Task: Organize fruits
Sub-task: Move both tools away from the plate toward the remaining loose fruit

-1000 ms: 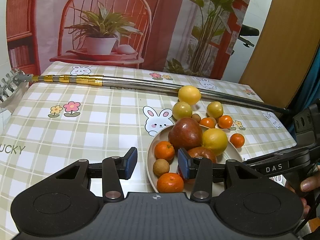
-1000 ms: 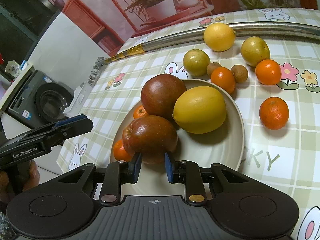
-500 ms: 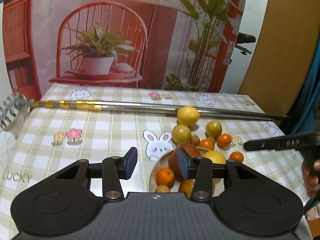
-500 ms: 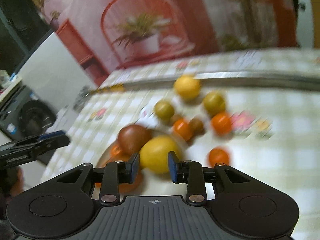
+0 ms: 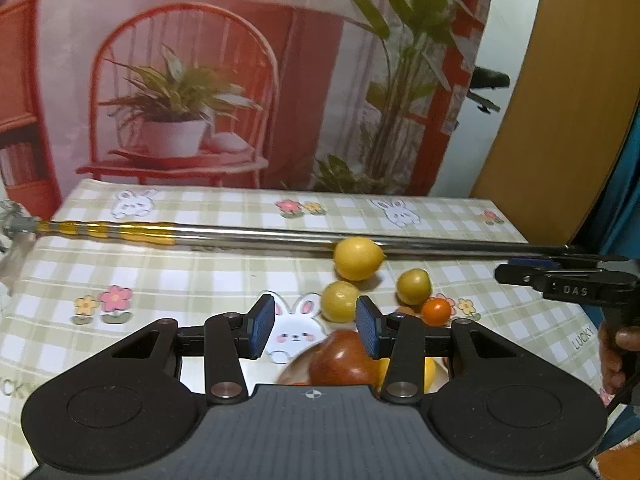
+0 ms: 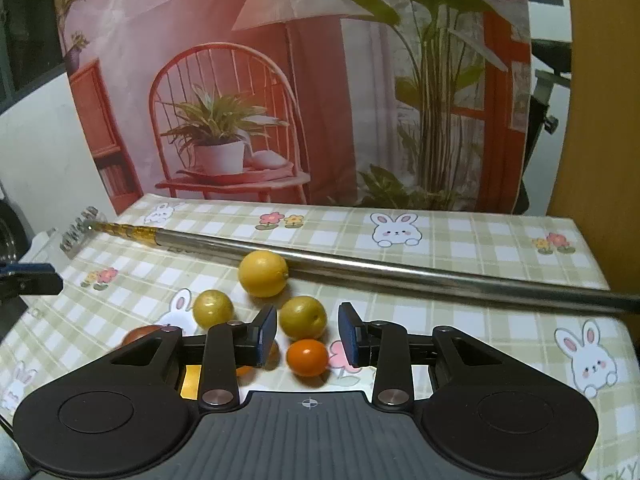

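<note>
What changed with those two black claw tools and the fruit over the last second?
Both tools drew up and back from the beige plate. The right gripper, nearly shut beside the dark red apple earlier, has opened slightly and holds nothing. The left gripper kept its gap, empty. The fruit and the long metal pole stayed put.

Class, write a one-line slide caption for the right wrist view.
Right gripper hangs empty-jawed above loose lemon, orange and a metal pole on the bunny tablecloth.

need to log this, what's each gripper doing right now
left gripper: open, holding nothing
right gripper: jaws apart, holding nothing
</note>
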Available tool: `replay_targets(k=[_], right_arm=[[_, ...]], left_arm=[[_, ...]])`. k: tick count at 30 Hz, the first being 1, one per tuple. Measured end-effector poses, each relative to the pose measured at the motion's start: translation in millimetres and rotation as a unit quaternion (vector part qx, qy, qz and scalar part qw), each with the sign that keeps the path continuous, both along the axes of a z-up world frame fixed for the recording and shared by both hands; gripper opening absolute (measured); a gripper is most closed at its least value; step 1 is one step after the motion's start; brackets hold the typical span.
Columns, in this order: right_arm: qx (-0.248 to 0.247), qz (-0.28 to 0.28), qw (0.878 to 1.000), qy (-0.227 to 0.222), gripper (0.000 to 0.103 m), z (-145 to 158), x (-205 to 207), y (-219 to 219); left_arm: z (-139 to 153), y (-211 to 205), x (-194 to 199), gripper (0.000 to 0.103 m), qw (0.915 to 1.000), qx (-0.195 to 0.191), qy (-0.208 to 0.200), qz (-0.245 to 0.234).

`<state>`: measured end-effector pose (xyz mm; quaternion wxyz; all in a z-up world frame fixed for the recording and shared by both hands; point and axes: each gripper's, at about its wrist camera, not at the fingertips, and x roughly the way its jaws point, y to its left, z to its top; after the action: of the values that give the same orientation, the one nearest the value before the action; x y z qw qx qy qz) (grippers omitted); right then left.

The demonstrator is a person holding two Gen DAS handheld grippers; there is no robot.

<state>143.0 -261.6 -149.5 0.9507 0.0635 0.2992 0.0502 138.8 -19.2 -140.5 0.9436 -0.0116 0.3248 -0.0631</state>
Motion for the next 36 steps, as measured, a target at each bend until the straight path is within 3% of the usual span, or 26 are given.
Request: replay_targets(k=[4, 10, 22, 31, 36], right_arm=[[-0.011, 0.003, 1.0, 0.001, 0.033, -6.9, 6.0, 0.6], [-0.008, 0.005, 1.0, 0.002, 0.033, -17.6, 16.1, -3.2], [0.049, -0.001, 0.999, -0.003, 0.033, -29.8, 29.9, -27.0], [0.071, -0.007, 0.997, 0.001, 0.033, -40.1, 28.3, -41.7], [0.085, -0.01, 0.996, 0.006, 0.033, -46.7, 26.9, -47.1]], left_arm=[[-12.0, -17.1, 23.5, 0.041, 0.9992, 0.006, 0.035, -0.018], [-34.4, -30.3, 60.6, 0.033, 0.9939, -0.022, 0.106, -0.018], [-65.7, -56.6, 121.5, 0.026, 0.983, -0.055, 0.175, 0.002], [-82.2, -58.1, 138.6, 0.026, 0.978, -0.06, 0.199, 0.019], [-83.9, -65.9, 140.9, 0.026, 0.9818, -0.039, 0.186, 0.014]])
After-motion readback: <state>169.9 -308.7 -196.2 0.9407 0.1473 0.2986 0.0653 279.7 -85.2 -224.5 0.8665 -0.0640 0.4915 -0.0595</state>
